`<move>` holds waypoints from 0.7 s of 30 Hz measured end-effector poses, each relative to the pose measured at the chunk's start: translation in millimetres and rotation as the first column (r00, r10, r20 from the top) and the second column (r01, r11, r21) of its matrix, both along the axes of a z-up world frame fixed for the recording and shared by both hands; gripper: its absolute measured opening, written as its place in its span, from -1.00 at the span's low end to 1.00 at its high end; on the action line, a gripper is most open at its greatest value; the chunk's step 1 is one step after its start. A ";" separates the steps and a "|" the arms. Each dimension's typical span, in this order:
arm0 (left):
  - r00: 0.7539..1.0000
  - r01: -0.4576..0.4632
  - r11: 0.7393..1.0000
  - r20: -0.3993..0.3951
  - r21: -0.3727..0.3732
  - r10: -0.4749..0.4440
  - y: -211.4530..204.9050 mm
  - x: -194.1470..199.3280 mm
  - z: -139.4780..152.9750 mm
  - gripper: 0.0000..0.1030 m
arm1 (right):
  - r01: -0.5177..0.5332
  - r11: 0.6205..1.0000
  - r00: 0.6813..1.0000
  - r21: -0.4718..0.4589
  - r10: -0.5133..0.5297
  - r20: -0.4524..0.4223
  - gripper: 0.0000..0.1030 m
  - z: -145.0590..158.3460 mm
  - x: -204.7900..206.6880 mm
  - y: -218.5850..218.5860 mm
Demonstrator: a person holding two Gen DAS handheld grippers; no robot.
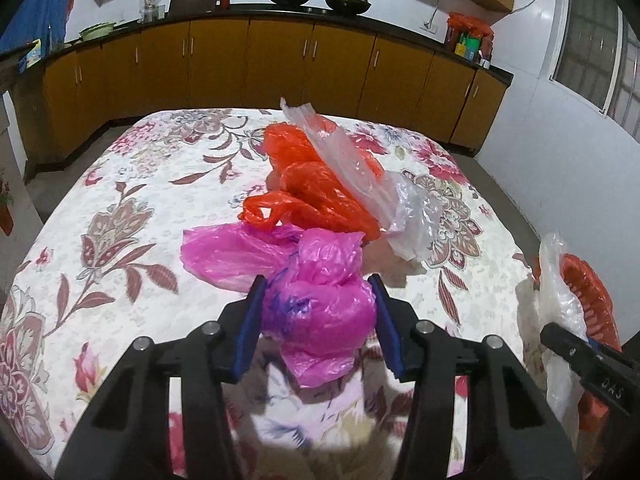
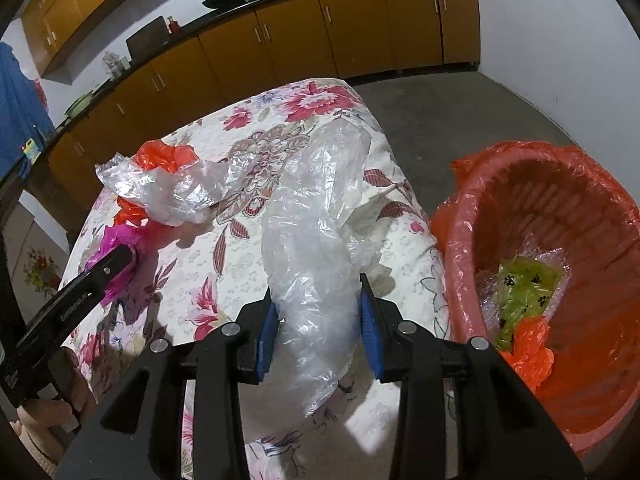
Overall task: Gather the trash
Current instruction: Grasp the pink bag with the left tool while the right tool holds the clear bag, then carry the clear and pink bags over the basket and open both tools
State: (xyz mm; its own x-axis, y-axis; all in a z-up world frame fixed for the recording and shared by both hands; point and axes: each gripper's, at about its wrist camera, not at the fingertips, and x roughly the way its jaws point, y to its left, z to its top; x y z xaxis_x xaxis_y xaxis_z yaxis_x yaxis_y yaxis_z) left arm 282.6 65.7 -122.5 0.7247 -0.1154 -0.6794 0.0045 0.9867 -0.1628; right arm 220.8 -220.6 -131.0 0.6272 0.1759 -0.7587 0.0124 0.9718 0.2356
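Observation:
My left gripper [image 1: 318,312] has its jaws around a crumpled pink plastic bag [image 1: 320,304] lying on the floral bedsheet [image 1: 120,208]; the blue pads [image 1: 250,328] touch its sides. Behind it lie an orange bag [image 1: 308,184] and a clear bag [image 1: 404,208]. My right gripper [image 2: 318,316] is shut on a clear plastic bag [image 2: 316,248], held above the bed edge, left of the orange bin [image 2: 560,264]. The bin holds green and orange trash [image 2: 524,292]. The left gripper with the pink bag also shows in the right wrist view [image 2: 116,264].
Yellow kitchen cabinets [image 1: 280,64] with a dark counter run behind the bed. Grey floor [image 2: 460,112] lies between the bed and the white wall. The bin also shows at the right edge of the left wrist view [image 1: 588,300].

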 end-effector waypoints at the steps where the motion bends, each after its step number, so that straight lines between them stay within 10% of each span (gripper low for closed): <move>1: 1.000 -0.001 1.000 0.003 0.000 0.001 2.3 -3.3 0.7 -0.05 | -0.001 1.000 1.000 0.001 0.001 0.001 -0.27 0.7 -0.8 0.1; 21: 0.997 -0.010 1.000 0.072 -0.022 0.011 20.4 -57.3 27.1 -0.11 | -0.022 0.999 0.997 -0.044 0.025 0.067 -0.27 24.4 -34.0 6.0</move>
State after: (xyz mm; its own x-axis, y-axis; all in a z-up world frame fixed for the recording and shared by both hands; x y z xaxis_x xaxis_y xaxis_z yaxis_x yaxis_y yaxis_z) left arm 225.3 86.0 -95.4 0.7728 -0.1218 -0.6228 0.0066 0.9829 -0.1840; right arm 186.8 -214.6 -106.7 0.6734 0.1593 -0.7219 -0.0252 0.9809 0.1930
